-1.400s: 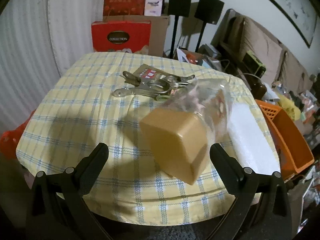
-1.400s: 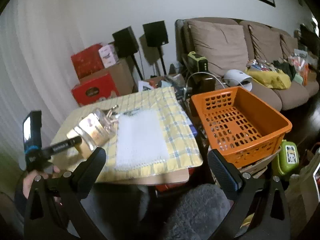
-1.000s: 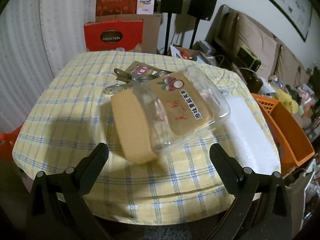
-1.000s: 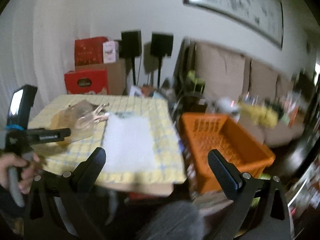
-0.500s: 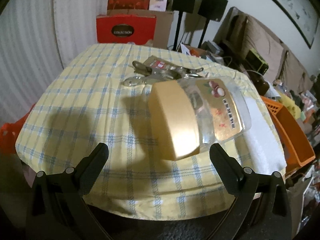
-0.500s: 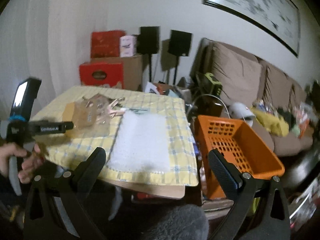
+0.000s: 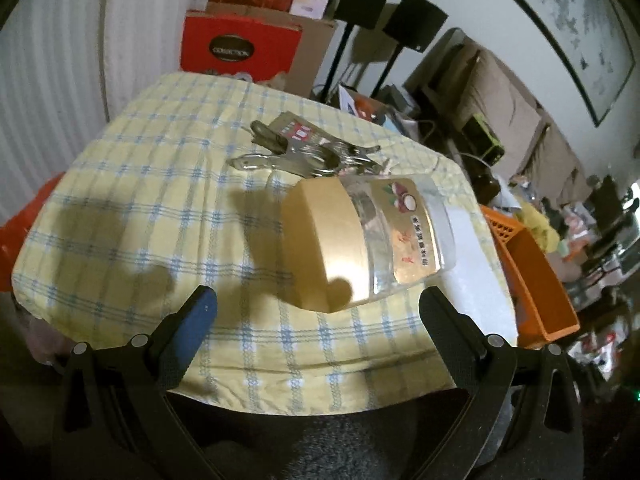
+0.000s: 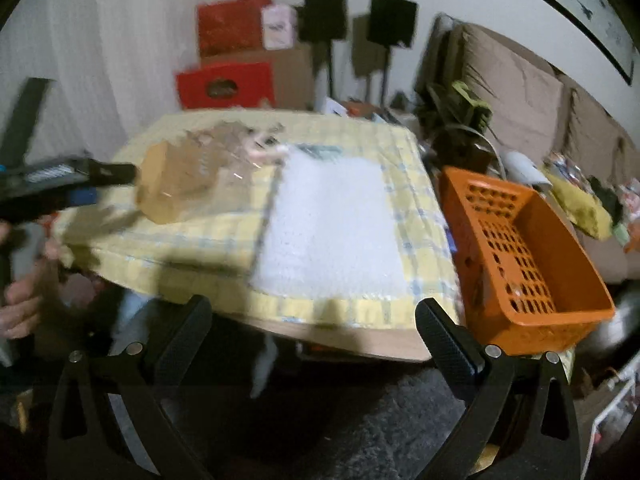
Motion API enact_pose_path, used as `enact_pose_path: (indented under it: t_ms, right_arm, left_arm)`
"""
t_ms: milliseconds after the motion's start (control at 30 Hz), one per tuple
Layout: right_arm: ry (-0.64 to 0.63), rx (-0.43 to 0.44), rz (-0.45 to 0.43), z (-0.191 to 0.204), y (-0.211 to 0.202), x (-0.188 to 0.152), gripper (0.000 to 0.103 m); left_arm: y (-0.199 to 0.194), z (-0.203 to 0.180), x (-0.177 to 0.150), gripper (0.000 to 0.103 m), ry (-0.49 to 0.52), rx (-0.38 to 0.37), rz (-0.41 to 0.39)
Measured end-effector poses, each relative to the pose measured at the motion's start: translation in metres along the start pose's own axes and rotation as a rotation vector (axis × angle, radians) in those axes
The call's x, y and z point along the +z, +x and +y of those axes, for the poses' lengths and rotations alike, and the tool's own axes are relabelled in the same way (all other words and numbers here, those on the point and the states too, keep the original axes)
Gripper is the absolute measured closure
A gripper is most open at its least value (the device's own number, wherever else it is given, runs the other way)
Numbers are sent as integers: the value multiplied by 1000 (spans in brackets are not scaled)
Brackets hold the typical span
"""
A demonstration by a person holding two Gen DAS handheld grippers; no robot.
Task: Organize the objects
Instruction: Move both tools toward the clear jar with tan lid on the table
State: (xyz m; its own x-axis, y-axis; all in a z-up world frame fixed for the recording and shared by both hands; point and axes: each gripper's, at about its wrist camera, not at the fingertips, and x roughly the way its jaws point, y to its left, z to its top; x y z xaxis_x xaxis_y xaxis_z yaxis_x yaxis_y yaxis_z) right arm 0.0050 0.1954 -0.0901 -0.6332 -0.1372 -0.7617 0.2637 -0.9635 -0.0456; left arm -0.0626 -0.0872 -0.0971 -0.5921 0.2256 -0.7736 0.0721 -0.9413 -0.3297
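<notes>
A: While both claws hang off the desk's near edge, count fast. Jars?

B: One clear plastic jar (image 7: 376,240), tan lid, lying on its side on the yellow checked cloth (image 7: 140,208). Lid faces the left claw (image 7: 316,312); label with fruit print is up.

A: Clips?

B: Small heap of metal clips (image 7: 308,156) just behind the jar, touching or nearly so. At least two, exact count unclear. A printed packet (image 7: 292,130) lies under them.

A: Anything else on the desk?

B: One white foam sheet (image 8: 332,220), flat, on the right half of the cloth, just beside the jar.

A: Basket?

B: One orange perforated basket (image 8: 516,248), off the desk's right edge, lower than the top. Looks empty, but the view is blurred.

A: Claws?

B: Left claw wide open, gripping nothing, jar sits ahead between the finger lines but apart from them. Right claw (image 8: 314,320) also spread wide, empty, below the desk's front edge. A hand (image 8: 20,304) grips the left tool's handle at far left of the right view.

A: Room?

B: Two black speakers (image 7: 392,12) on stands, two red boxes (image 7: 240,48) on a cardboard carton, tan sofa (image 8: 520,92) piled with clutter, one framed picture (image 7: 560,20) on a white wall, grey rug (image 8: 380,420) underfoot.
</notes>
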Motion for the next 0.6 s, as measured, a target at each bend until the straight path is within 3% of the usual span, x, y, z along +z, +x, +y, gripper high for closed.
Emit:
enact_pose_path:
  t_ms: [167, 233, 367, 467, 600]
  right_arm:
    - [36, -8, 52, -9, 9, 1, 1]
    - [42, -3, 27, -12, 5, 5, 0]
    - [18, -37, -53, -12, -2, 18, 0]
    - [26, -107, -14, -14, 5, 23, 0]
    - [3, -166, -31, -13, 4, 28, 0]
  left_arm:
    - [-5, -11, 2, 1, 101, 143, -39]
    - [-8, -13, 4, 1, 111, 142, -48]
    - [-11, -6, 8, 1, 52, 51, -31]
    - [-10, -9, 10, 1, 91, 36, -2]
    - [-24, -13, 13, 1, 70, 89, -84]
